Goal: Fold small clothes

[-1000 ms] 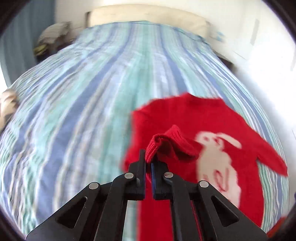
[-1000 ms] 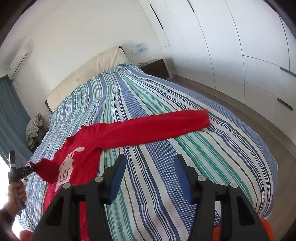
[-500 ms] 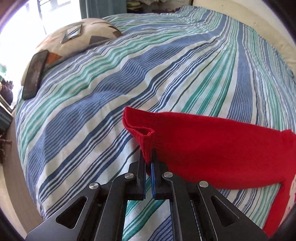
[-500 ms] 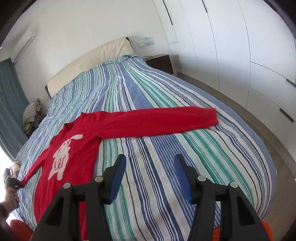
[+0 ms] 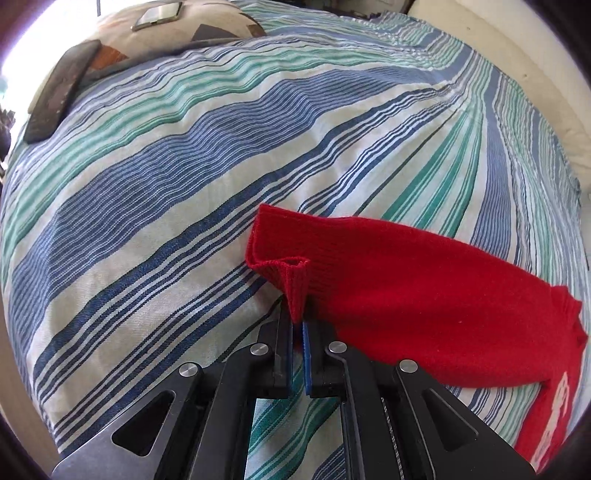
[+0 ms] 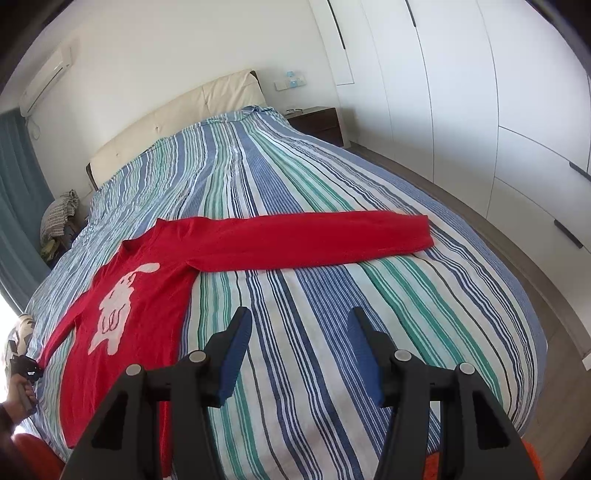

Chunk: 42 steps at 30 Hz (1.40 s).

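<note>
A red sweater (image 6: 140, 295) with a white rabbit on the front lies flat on the striped bed (image 6: 332, 317). Its right sleeve (image 6: 314, 236) stretches out across the bed. My left gripper (image 5: 298, 321) is shut on the cuff of the left sleeve (image 5: 406, 291), which is pulled out low over the bed's left side. It also shows far left in the right wrist view (image 6: 26, 367). My right gripper (image 6: 299, 354) is open and empty above the bed's near part, short of the sweater.
A patterned pillow (image 5: 155, 33) with a phone (image 5: 157, 16) and a dark flat device (image 5: 61, 92) lies at the bed's left edge. A headboard (image 6: 173, 122), nightstand (image 6: 317, 122) and white wardrobes (image 6: 498, 110) surround the bed.
My left gripper has carried the sleeve cuff from over the sweater's chest out to the left, so the sleeve now lies straight. My right gripper has stayed open.
</note>
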Motion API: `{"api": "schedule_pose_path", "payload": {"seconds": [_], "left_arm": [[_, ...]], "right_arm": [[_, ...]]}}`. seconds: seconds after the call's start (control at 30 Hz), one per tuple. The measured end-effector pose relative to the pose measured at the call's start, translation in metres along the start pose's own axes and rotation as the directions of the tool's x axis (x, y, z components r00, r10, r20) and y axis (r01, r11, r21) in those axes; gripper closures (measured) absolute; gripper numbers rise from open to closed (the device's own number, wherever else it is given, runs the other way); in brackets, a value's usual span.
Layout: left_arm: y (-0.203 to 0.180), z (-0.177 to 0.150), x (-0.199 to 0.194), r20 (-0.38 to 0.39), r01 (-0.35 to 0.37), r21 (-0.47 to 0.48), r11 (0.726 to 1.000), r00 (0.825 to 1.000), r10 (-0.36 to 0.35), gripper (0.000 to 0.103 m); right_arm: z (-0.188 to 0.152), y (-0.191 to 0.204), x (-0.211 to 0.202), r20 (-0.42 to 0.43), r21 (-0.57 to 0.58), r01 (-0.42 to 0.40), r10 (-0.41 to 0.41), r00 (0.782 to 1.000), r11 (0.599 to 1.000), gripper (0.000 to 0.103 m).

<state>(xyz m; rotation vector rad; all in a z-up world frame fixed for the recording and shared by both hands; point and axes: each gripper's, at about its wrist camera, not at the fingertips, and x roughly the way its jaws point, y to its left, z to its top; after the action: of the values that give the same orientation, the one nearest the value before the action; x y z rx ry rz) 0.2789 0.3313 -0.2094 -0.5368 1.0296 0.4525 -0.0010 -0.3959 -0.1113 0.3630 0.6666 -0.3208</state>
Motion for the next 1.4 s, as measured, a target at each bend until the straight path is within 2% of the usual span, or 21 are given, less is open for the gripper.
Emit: {"api": "schedule_pose_path", "payload": {"seconds": [0.17,0.23,0.27,0.37,0.4,0.43,0.53,0.6,0.7,0.83,0.93,1.0,1.13,1.2,1.27,1.33,1.4], "left_arm": [[0.005,-0.002,-0.001,0.013,0.044,0.004,0.999,0.999,-0.044,0.095],[0.006,-0.003,-0.004,0.015,0.063,0.028,0.998,0.998,-0.063,0.093],[0.007,-0.003,-0.007,0.012,0.074,0.033,0.997,0.997,-0.074,0.091],[0.018,-0.001,-0.016,0.000,0.117,-0.006,0.993,0.993,-0.117,0.064],[0.023,-0.001,-0.020,0.001,0.125,-0.022,0.992,0.992,-0.125,0.048],[0.026,-0.001,-0.025,0.008,0.118,-0.029,0.993,0.993,-0.118,0.037],[0.033,-0.007,-0.045,0.033,0.051,-0.038,0.998,0.998,-0.050,0.022],[0.035,-0.020,-0.064,0.059,0.069,-0.021,0.997,0.996,-0.068,0.020],[0.017,-0.051,-0.094,0.075,0.150,0.099,0.984,0.985,-0.158,0.015],[-0.034,-0.102,-0.119,0.044,0.226,0.315,0.922,0.967,-0.252,0.011],[-0.072,-0.132,-0.117,-0.006,0.262,0.403,0.877,0.959,-0.284,0.009],[-0.093,-0.146,-0.107,-0.024,0.246,0.440,0.863,0.965,-0.263,0.009],[-0.099,-0.165,-0.081,-0.027,0.177,0.467,0.866,0.982,-0.186,0.009],[-0.094,-0.172,-0.068,0.001,0.136,0.487,0.863,0.988,-0.156,0.007],[-0.088,-0.185,-0.065,0.055,0.102,0.540,0.835,0.986,-0.157,0.000],[-0.090,-0.191,-0.064,0.076,0.079,0.574,0.815,0.986,-0.149,0.000],[-0.090,-0.190,-0.063,0.064,0.088,0.563,0.822,0.987,-0.150,0.000]], "right_arm": [[0.000,-0.001,0.001,-0.009,0.008,0.014,-0.014,1.000,1.000,0.048],[0.000,-0.001,0.001,-0.007,0.015,0.026,-0.026,1.000,1.000,0.032],[0.000,-0.002,0.000,-0.003,0.020,0.032,-0.032,0.999,0.999,0.029],[0.000,-0.005,-0.001,0.005,0.037,0.044,-0.044,0.999,0.998,0.027],[0.000,-0.007,-0.002,0.005,0.045,0.046,-0.046,0.999,0.998,0.027],[0.001,-0.009,-0.002,0.006,0.053,0.047,-0.047,0.999,0.997,0.027],[0.001,-0.015,-0.005,0.017,0.085,0.048,-0.049,0.999,0.995,0.027],[0.001,-0.019,-0.007,0.024,0.107,0.049,-0.052,0.998,0.993,0.027],[0.001,-0.022,-0.008,0.029,0.122,0.053,-0.057,0.998,0.991,0.027],[0.002,-0.016,-0.004,0.024,0.099,0.061,-0.064,0.998,0.993,0.026],[0.001,-0.006,0.010,-0.021,0.073,0.043,-0.041,0.999,0.996,0.024],[-0.002,0.001,0.027,-0.067,0.051,0.016,-0.013,0.998,0.999,0.024],[-0.017,0.015,0.063,-0.171,-0.006,0.028,-0.029,0.985,1.000,0.024],[-0.026,0.015,0.080,-0.234,-0.026,0.061,-0.066,0.970,0.998,0.024],[-0.036,0.011,0.097,-0.299,-0.032,0.095,-0.101,0.949,0.995,0.023],[-0.040,0.010,0.100,-0.282,-0.020,0.091,-0.093,0.955,0.996,0.015],[-0.045,0.016,0.103,-0.272,-0.044,0.088,-0.097,0.958,0.995,0.007]]}}
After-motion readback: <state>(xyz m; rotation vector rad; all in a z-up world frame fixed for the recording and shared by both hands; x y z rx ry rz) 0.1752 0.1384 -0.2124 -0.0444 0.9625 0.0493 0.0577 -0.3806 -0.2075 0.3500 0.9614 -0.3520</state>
